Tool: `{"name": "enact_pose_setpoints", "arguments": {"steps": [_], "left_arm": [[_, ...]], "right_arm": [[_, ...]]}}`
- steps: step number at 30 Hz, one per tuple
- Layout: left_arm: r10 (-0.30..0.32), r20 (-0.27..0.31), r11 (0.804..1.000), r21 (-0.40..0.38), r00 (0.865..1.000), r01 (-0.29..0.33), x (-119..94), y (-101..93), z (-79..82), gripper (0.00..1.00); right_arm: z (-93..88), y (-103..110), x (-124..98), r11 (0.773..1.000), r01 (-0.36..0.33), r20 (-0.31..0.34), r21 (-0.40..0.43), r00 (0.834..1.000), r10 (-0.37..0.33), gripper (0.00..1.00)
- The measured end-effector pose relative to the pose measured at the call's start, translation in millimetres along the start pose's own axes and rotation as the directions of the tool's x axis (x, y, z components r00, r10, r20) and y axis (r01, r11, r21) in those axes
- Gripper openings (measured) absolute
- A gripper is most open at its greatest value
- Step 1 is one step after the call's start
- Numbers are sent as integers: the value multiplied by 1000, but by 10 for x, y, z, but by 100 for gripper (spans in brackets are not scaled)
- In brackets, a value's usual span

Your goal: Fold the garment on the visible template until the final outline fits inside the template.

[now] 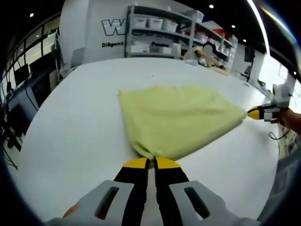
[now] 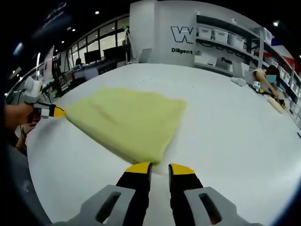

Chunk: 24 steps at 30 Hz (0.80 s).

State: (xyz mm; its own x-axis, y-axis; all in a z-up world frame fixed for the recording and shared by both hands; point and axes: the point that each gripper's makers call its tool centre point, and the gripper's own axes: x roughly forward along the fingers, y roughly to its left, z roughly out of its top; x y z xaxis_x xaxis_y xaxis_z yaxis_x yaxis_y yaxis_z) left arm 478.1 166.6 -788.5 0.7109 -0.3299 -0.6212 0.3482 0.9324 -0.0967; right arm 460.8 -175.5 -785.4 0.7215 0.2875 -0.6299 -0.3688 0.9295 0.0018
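Note:
A pale yellow garment (image 1: pixel 178 120) lies folded and flat on the white table (image 1: pixel 75 132). In the left gripper view my left gripper (image 1: pixel 151 162) is shut on its near corner, the cloth pinched between the yellow tips. My right gripper (image 1: pixel 257 113) comes in from the right, its tip at the garment's far right corner. In the right gripper view the garment (image 2: pixel 127 120) spreads ahead, and its near corner ends just above my right gripper (image 2: pixel 160 168). That gripper's jaws stand slightly apart with bare table between them. My left gripper (image 2: pixel 55 112) holds the cloth's far left corner.
Wide bare table (image 2: pixel 225 122) surrounds the garment. Shelves with white bins (image 1: pixel 160 28) stand beyond the far edge, and a person (image 2: pixel 268 80) works at the far right. Desks and monitors (image 1: pixel 21 80) line the left side. A hand (image 2: pixel 16 115) holds the left gripper.

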Motion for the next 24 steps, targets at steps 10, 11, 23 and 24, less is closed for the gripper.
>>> {"name": "enact_pose_setpoints", "arguments": {"steps": [10,11,23,24], "left_arm": [[-2,-4,1000,1,1000,2,10,-3,-8,0],[-3,-5,1000,1,1000,3,10,-4,-12,0],[46,-18,999,8,999,-45,-69,200,-50,0],[47,-19,999,1,999,-47,-77,224,-56,0]], "right_arm": [[81,143,85,997,-73,17,-6,997,73,0],[82,145,92,997,-71,15,-9,997,71,0],[57,-15,82,999,7,-13,-54,1000,-8,0],[56,-17,82,998,9,-14,-54,1000,-9,0]]}}
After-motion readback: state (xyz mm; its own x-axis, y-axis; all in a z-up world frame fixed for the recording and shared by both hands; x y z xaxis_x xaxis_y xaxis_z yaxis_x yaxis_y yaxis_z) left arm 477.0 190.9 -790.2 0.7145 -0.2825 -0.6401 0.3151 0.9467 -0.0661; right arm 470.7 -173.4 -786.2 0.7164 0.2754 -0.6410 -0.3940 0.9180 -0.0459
